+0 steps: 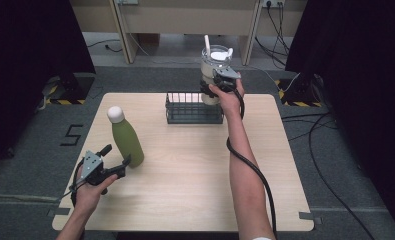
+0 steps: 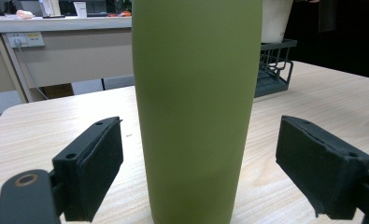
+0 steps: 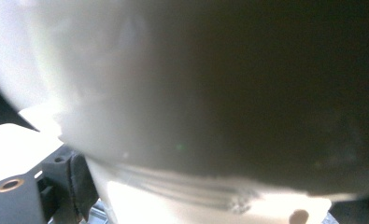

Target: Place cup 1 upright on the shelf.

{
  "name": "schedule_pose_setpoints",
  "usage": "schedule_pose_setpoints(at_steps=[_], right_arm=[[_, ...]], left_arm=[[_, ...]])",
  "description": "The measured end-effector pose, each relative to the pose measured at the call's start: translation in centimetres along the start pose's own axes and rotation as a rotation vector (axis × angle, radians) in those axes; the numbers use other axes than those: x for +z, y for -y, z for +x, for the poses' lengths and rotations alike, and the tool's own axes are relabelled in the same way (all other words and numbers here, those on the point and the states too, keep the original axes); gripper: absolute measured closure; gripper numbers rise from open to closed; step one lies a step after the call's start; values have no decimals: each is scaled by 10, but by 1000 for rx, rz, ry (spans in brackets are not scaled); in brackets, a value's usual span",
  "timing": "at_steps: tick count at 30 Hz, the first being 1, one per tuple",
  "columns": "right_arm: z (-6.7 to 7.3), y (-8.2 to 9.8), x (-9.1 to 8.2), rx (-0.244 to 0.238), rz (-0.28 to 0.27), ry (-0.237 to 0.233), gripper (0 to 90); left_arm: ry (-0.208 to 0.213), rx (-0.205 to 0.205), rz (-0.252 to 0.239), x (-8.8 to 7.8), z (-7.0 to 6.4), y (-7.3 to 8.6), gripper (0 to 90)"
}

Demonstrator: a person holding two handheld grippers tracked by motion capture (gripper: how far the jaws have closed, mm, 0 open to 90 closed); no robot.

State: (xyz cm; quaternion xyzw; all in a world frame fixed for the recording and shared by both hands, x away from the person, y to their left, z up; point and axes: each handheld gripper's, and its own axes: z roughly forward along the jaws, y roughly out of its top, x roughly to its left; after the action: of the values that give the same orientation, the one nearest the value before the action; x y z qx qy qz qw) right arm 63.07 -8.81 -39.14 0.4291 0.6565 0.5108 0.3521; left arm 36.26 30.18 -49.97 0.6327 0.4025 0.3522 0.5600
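I am holding a pale, cream-coloured tumbler with a clear lid and white straw [image 1: 215, 70] in my right gripper [image 1: 224, 84], jaws closed on its body and lifting it above the right end of the dark wire rack [image 1: 185, 114] at the far side of the light wooden table [image 1: 195, 170]; in the right gripper view the cup's wall [image 3: 182, 93] is pressing right up against the lens, with one black pad [image 3: 77, 182] tight beside it. I judge this cup is about to go into the rack, or has only now come out of it; I cannot tell which. My left gripper [image 1: 116, 169] is resting near the left edge, jaws standing apart on either side of the tall olive-green metal bottle with a white cap [image 1: 125, 137]. In the left gripper view the bottle [image 2: 196, 112] is standing upright between my pads [image 2: 98, 172], neither one touching it, so that grasp is not yet made.
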Motion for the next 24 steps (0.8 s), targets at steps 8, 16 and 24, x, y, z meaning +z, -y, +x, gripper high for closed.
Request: schedule_pose_setpoints(at_steps=[8, 16, 24], right_arm=[[0, 9, 3, -5, 19, 0, 99], [-1, 23, 6, 10, 47, 13, 99], [0, 33, 11, 12, 68, 22, 98]], left_arm=[[2, 0, 1, 1, -1, 0, 142], [1, 4, 5, 1, -1, 1, 142], [2, 10, 7, 2, -2, 1, 141]])
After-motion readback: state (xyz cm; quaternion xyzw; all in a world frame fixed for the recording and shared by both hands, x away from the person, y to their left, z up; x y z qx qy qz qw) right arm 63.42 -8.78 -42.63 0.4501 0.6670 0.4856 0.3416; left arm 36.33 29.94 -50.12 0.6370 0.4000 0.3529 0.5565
